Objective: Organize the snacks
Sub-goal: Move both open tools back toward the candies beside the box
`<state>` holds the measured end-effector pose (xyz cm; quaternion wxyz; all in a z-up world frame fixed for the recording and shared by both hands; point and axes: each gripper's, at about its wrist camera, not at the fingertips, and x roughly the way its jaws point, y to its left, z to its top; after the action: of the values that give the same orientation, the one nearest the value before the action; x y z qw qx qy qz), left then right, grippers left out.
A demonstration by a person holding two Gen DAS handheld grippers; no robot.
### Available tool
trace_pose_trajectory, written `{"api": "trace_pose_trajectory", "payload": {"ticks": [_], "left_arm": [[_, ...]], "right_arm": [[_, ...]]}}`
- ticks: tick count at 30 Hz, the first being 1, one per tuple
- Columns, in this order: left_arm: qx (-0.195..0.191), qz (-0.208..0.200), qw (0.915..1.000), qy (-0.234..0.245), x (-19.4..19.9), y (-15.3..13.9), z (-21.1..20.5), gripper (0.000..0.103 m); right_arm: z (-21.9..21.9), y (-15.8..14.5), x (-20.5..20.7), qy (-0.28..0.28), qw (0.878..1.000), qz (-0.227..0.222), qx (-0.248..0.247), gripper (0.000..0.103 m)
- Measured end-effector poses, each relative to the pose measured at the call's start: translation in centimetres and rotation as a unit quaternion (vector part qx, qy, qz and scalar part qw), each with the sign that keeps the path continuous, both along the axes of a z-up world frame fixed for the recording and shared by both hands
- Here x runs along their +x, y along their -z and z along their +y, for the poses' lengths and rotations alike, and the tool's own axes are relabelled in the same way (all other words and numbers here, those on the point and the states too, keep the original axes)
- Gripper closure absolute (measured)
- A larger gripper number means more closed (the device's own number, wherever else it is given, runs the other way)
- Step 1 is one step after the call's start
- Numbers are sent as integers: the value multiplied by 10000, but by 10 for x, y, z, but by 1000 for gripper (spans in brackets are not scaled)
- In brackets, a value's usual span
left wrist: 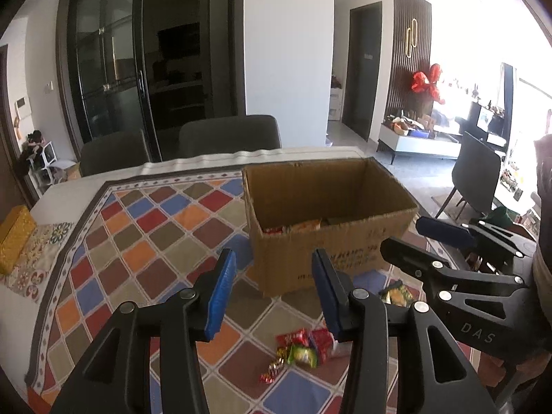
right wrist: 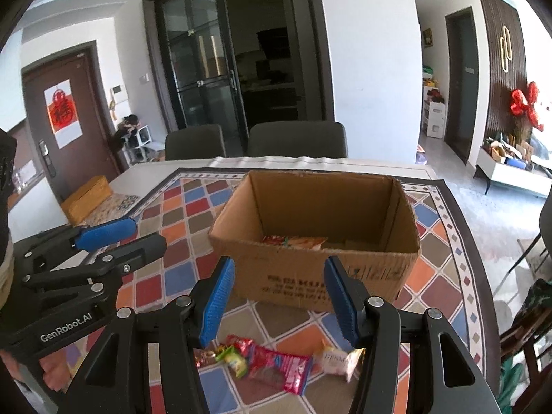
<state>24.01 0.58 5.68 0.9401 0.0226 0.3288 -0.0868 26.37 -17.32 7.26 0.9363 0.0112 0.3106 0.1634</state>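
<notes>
An open cardboard box (left wrist: 331, 241) (right wrist: 317, 269) stands on the patterned tablecloth, with a few snack packets (right wrist: 296, 241) on its bottom. Loose snacks lie in front of it: red and green packets (left wrist: 303, 345), a red-blue packet (right wrist: 279, 369), a white packet (right wrist: 338, 362) and a yellow-green one (left wrist: 396, 293). My left gripper (left wrist: 274, 293) is open and empty above the loose snacks. My right gripper (right wrist: 279, 296) is open and empty, just short of the box's front wall. Each gripper shows in the other's view (left wrist: 424, 238) (right wrist: 138, 234).
A yellow box (left wrist: 15, 238) (right wrist: 89, 196) lies at the table's left edge. Two grey chairs (left wrist: 227, 134) (right wrist: 296, 138) stand behind the table. Another chair (left wrist: 479, 179) stands to the right. The tablecloth (left wrist: 155, 227) covers most of the table.
</notes>
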Motion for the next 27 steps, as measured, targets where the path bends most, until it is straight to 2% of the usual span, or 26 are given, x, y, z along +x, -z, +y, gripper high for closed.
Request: {"api": "trace_pose_trajectory", "payload": {"ticks": [7, 13, 27], "left_arm": [[-71, 183, 9998, -21, -16, 16, 9, 58], [86, 303, 9995, 68, -29, 33, 15, 58], [228, 862, 9945, 541, -39, 82, 23, 58]], "right_arm": [[9, 8, -18, -185, 9997, -16, -137, 48], [18, 23, -31, -434, 9985, 52, -331, 48], [43, 72, -31, -1137, 9878, 812, -686, 48]]}}
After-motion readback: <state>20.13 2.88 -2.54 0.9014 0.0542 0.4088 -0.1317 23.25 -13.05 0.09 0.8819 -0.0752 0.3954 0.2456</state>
